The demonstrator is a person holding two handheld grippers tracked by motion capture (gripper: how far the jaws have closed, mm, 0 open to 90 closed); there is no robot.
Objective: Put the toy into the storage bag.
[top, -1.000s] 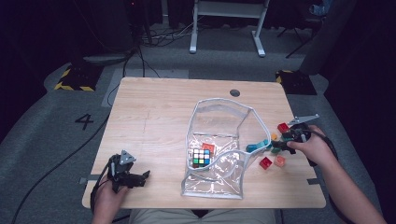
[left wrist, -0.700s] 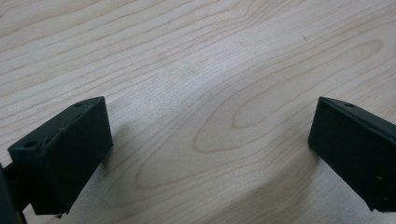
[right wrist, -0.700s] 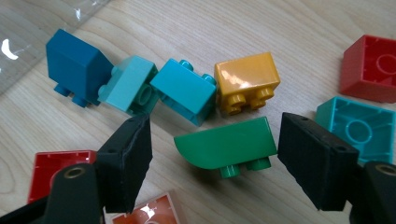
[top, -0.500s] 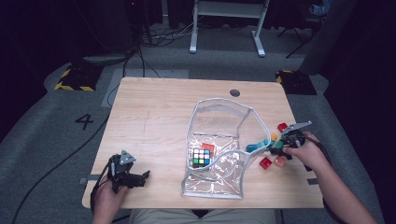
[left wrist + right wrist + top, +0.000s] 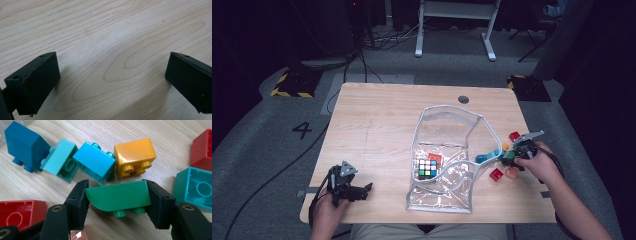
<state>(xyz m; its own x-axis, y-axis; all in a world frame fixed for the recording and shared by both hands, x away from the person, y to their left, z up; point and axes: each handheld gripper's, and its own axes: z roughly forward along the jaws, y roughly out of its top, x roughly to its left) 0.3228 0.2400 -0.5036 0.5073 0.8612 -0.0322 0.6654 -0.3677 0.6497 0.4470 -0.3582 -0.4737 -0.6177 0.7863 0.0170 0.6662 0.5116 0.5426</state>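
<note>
white number "4" marked on the grey floor, left of table

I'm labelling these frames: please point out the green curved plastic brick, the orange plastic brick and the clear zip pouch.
green curved plastic brick (image 5: 120, 195), right gripper view, its curved face.
orange plastic brick (image 5: 135, 153), right gripper view, its glossy side.
clear zip pouch (image 5: 447, 111), high view, its far rim.

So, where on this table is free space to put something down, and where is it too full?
Free: the wide wood left of the clear pouch, from the far edge down to the left gripper. Crowded: right of the pouch, where bricks cluster around the right gripper, which holds a green brick.
</note>
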